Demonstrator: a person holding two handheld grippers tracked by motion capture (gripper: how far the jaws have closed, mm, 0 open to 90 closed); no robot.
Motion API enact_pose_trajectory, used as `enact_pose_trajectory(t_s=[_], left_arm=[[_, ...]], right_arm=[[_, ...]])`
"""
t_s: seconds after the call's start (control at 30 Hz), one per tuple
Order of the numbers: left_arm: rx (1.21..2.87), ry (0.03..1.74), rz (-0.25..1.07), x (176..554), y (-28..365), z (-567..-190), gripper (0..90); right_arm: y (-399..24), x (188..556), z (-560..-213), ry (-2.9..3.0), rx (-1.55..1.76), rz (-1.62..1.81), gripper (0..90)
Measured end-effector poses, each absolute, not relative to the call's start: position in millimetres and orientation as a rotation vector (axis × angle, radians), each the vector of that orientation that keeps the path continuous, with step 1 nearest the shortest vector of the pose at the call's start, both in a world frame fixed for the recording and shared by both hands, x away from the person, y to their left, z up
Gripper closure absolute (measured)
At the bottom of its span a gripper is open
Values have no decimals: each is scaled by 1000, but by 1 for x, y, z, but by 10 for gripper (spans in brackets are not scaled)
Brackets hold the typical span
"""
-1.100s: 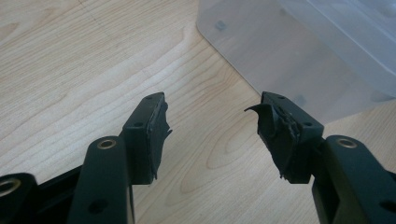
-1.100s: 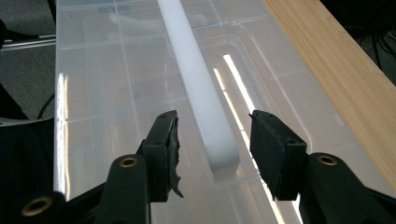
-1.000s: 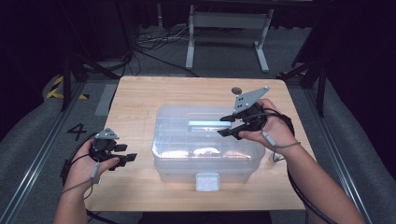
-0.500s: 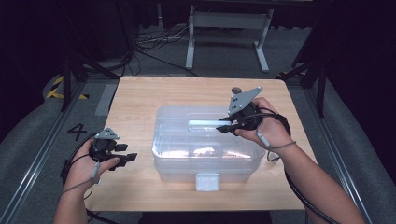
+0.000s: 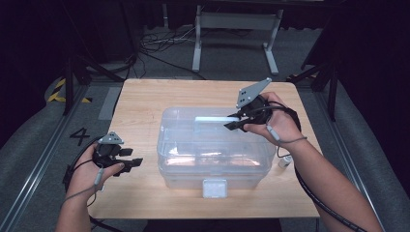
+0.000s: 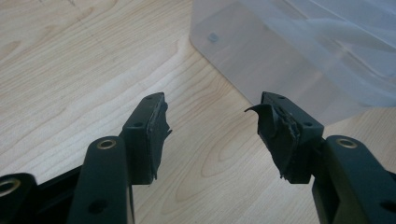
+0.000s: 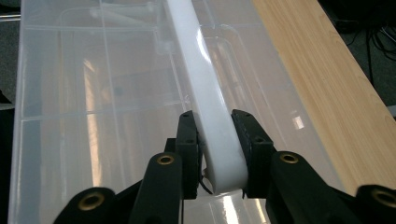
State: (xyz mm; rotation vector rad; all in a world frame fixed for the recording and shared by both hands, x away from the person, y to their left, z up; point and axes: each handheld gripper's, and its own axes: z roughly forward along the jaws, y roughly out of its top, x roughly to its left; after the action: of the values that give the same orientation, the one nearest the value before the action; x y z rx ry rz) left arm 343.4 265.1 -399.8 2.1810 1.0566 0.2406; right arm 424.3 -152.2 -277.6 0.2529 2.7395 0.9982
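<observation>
Pinching the white handle (image 7: 210,126) of the clear box (image 5: 212,150), right gripper (image 7: 215,140) has just closed; left gripper (image 6: 212,128) gapes beside the box, holding nothing

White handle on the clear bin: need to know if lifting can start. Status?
Right hand-held gripper shut on white handle of lidded bin. Left hand-held gripper open beside it. Nothing blocking.

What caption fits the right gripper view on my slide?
Right gripper clamps the white handle atop the clear plastic box.
</observation>
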Motion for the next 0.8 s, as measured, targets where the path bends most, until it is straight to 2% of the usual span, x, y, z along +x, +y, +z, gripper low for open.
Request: enact_pose_trajectory(t_s=[0.8], left_arm=[[2182, 988, 259, 340, 260, -394, 406]], right_arm=[[-154, 465, -259, 2745, 351, 1042, 715]])
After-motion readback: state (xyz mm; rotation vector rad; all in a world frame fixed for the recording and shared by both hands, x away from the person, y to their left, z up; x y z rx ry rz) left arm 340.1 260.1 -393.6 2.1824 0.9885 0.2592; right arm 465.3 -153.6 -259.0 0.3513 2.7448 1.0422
